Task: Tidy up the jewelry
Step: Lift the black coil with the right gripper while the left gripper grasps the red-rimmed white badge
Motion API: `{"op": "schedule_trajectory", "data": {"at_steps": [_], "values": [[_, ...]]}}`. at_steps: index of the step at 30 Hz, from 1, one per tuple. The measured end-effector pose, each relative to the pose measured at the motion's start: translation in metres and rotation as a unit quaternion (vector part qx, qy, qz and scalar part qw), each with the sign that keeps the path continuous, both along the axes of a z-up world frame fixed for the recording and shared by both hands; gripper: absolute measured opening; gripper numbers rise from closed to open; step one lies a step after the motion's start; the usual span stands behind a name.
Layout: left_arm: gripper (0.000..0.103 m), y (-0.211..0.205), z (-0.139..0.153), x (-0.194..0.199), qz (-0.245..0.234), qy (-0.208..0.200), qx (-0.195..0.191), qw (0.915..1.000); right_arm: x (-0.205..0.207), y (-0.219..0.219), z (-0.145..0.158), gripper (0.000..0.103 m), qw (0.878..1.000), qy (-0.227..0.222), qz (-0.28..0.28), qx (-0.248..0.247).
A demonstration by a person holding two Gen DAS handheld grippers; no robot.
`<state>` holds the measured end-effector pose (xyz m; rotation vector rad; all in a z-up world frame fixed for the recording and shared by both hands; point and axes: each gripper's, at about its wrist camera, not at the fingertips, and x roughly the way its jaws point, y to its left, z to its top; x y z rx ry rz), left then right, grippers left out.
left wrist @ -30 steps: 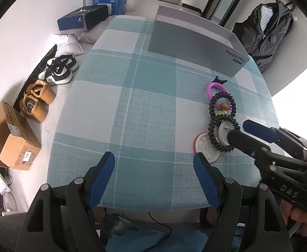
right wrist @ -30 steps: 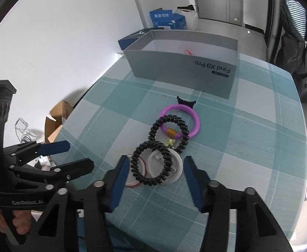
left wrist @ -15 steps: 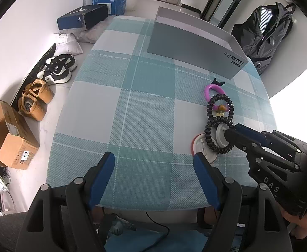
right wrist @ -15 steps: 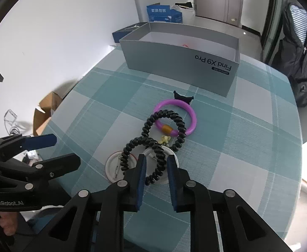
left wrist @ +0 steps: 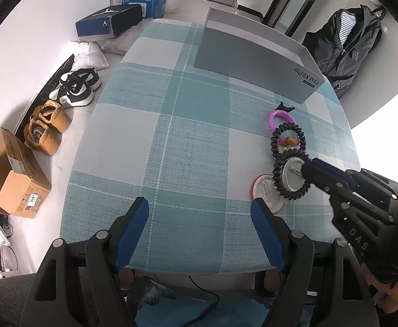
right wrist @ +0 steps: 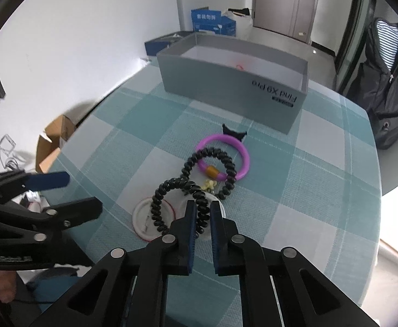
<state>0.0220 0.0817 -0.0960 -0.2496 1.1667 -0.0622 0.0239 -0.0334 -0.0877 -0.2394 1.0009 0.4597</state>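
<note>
- right gripper is clamping the near black spiral hair tie; jaws have just been closing, the coil's right strand pinched between the blue pads; grip looks settled
- that tie is lying over two white round badges near the table's front edge; its far side is touching, maybe overlapping, a second black spiral tie; can't tell whether the two are hooked together
- second tie is resting across a purple bangle with a gold bead; small yellow charm sitting between the two ties; small black piece just beyond the bangle
- grey open box standing further back on the checked tablecloth; likely the drop target
- handling, my read: coil is being light, soft, springy; it should stretch and dangle on lift rather than hold shape; pinching one strand is looking adequate; risk is dragging the neighbour tie or nudging the badges; the bangle is rigid, better taken across its rim
- left gripper is hanging wide apart, nothing between its pads, over the near edge well left of the pile
</note>
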Motion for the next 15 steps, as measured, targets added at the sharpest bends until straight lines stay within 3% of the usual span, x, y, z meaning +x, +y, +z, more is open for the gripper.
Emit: {"op": "schedule_trajectory", "data": {"at_steps": [7, 15], "values": [[0.073, -0.008, 0.002, 0.001, -0.020, -0.009, -0.006, 0.9997, 0.004, -0.016, 0.014, 0.009, 0.999, -0.009, -0.021, 0.035], [0.073, -0.036, 0.004, 0.001, -0.077, -0.019, -0.001, 0.9969, 0.009, -0.044, 0.032, 0.009, 0.995, -0.018, -0.057, 0.075]]}}
